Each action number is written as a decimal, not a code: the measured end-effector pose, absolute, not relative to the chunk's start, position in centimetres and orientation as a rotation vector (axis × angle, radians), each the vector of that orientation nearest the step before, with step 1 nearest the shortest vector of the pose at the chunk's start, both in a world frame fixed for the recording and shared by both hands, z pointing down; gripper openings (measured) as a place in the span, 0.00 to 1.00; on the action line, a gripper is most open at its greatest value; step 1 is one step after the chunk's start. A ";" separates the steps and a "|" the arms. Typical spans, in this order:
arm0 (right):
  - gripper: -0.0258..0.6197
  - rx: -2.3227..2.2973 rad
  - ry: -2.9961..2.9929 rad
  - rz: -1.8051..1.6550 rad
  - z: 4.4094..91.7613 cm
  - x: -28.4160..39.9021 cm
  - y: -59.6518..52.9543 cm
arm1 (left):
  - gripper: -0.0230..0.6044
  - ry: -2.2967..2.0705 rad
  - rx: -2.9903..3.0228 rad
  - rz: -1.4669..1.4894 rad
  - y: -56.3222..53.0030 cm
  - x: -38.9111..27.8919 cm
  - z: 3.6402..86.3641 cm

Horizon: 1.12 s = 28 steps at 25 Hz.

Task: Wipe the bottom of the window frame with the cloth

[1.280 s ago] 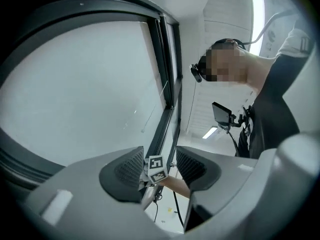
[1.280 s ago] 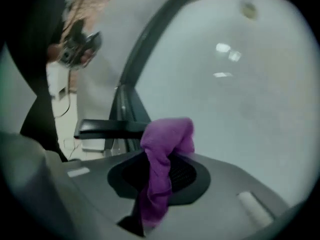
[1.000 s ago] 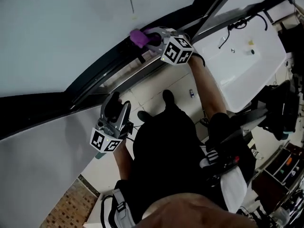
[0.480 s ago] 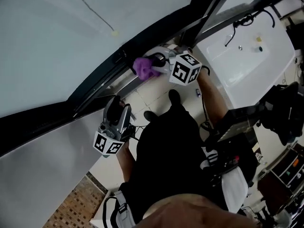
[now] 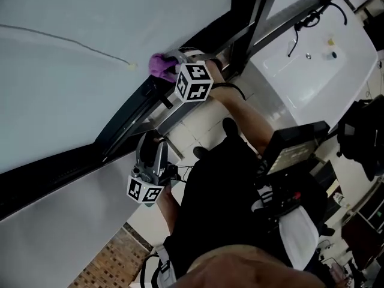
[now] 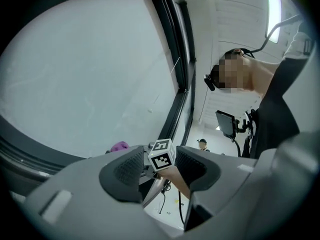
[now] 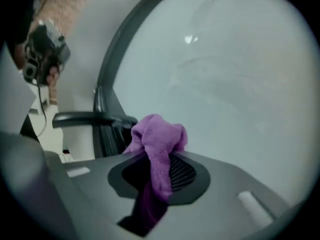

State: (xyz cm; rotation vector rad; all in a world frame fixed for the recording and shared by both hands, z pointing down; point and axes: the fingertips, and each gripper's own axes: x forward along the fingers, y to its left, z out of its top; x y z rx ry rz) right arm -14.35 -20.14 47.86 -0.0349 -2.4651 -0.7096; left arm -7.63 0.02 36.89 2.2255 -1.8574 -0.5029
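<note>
A purple cloth (image 5: 159,63) is pinched in my right gripper (image 5: 169,68), which holds it against the dark bottom rail of the window frame (image 5: 129,113), by the pale glass. In the right gripper view the cloth (image 7: 156,145) bulges out between the shut jaws, with the glass behind and the dark frame (image 7: 102,104) at left. My left gripper (image 5: 151,147) hangs lower, below the frame, apart from it, open with nothing between its fingers. In the left gripper view the cloth (image 6: 119,146) and the right gripper's marker cube (image 6: 162,154) show beyond the open jaws.
A white sink (image 5: 312,65) with a dark tap lies to the right of the window. The person's dark clothing (image 5: 228,197) fills the lower middle. A tablet on a stand (image 5: 294,144) sits at right. Pale tile floor and a brick-pattern patch (image 5: 111,263) lie below.
My right gripper carried the cloth off the rail, down and left, then back up onto the frame farther left. The left gripper has stayed about where it was.
</note>
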 end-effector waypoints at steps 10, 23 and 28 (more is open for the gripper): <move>0.14 -0.108 -2.236 -1.001 51.0 -14.4 -20.4 | 0.37 -1.826 2.234 -0.499 -3.0 -6.3 37.3; 0.15 -0.170 -2.332 -0.949 49.8 -15.8 -19.8 | 0.37 -1.771 2.260 -0.468 -6.1 -4.4 37.6; 0.15 0.082 -2.349 -0.627 51.3 -9.6 -30.2 | 0.37 -1.796 2.277 -0.415 -7.3 -3.8 37.3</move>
